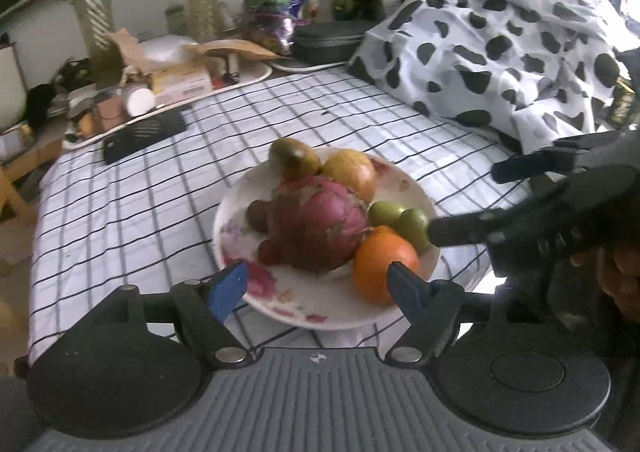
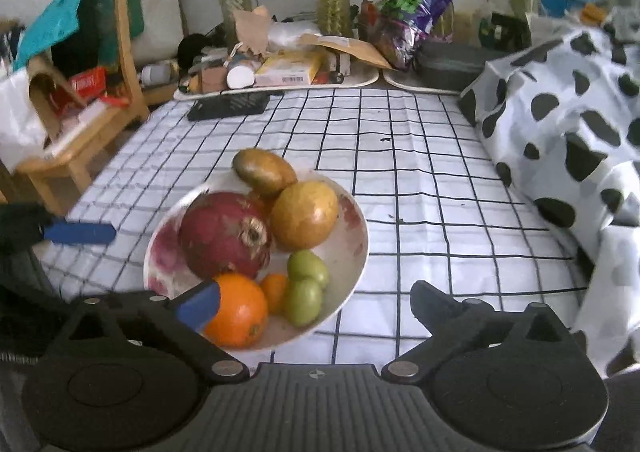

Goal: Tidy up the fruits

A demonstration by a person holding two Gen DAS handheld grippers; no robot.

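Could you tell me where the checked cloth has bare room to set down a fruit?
Bare checked cloth lies between the plate and the spotted fabric, and between the plate and the black flat case. The trays along the far edge are crowded.

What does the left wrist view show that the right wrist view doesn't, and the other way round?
Only the left wrist view shows small dark reddish fruits on the plate's far-left side, and the right gripper from outside, jaws apart.

Only the right wrist view shows a wooden chair piled with clutter and the dragon fruit's dried end.

Both show the floral plate with the orange, two green fruits, the checked cloth and the cow-print fabric. Neither gripper holds anything.
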